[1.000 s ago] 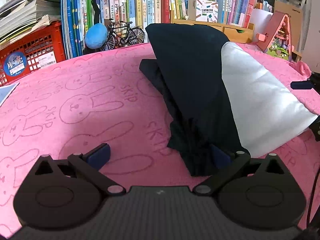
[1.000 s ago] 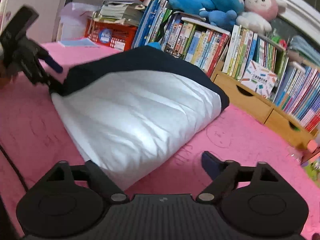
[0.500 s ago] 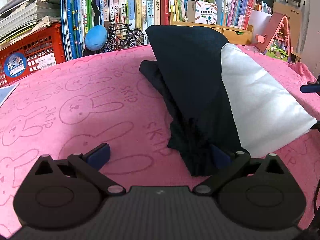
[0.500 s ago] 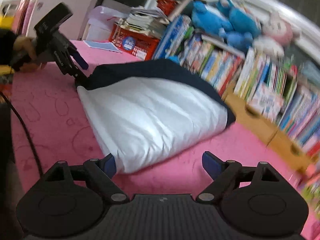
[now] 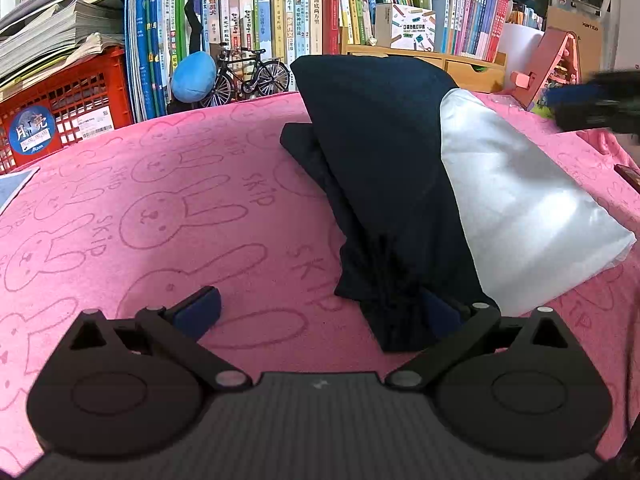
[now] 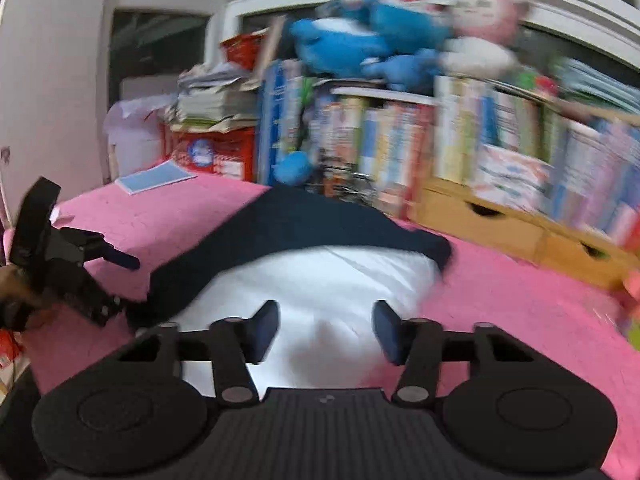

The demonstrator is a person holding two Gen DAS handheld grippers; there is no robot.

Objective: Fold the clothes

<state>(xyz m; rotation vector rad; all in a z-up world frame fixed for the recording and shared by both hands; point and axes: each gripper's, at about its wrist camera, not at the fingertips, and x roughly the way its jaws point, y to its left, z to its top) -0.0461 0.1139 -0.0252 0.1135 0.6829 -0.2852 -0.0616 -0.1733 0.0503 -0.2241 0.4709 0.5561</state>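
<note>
Your folded garment [image 5: 384, 168], navy outside with a white panel [image 5: 520, 208] showing, lies on the pink rabbit-print cloth [image 5: 160, 208] in front of the bookshelf [image 5: 280, 20]. Your left gripper [image 5: 316, 312] has its fingers spread wide, one pad against the navy corner, pinching nothing. Your right gripper [image 6: 326, 328] hangs above the white panel; its jaws have just been closing and stand half-spread with nothing between them. The main folds look done; judge whether a final fold or smoothing is left.
</note>
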